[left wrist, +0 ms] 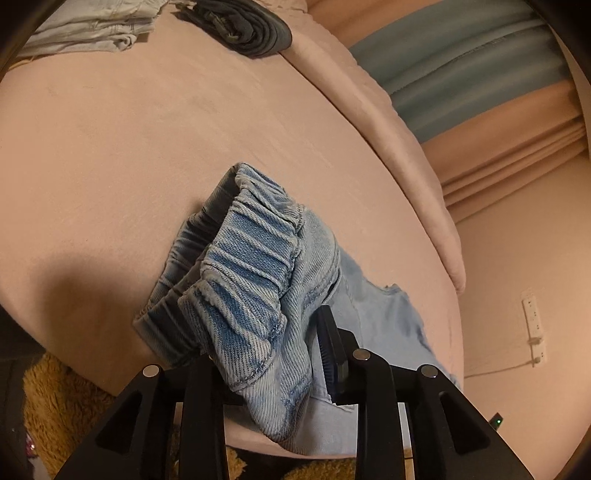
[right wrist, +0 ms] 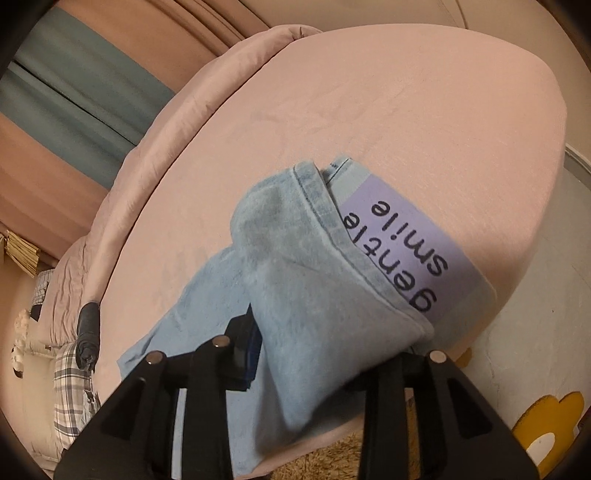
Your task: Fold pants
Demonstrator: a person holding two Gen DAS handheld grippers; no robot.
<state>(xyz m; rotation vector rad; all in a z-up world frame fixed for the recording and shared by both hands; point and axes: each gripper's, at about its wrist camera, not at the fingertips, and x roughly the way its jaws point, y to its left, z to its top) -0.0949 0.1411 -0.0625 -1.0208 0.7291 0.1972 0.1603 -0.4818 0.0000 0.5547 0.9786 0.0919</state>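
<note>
Light blue denim pants lie on a pink bed. In the left wrist view my left gripper (left wrist: 273, 373) is shut on the gathered elastic waistband (left wrist: 251, 266), lifted just above the mattress near its front edge. In the right wrist view my right gripper (right wrist: 317, 354) is shut on the leg end of the pants (right wrist: 314, 295), near a hem with a purple "gentle smile" label (right wrist: 406, 243). The rest of the leg trails flat on the bed behind.
The pink bed (left wrist: 147, 147) fills both views. Folded light clothes (left wrist: 92, 26) and a folded dark garment (left wrist: 243, 26) lie at its far end. A rolled pink duvet (right wrist: 155, 122) runs along one side. A shaggy rug (left wrist: 55, 398) lies below the bed's front edge.
</note>
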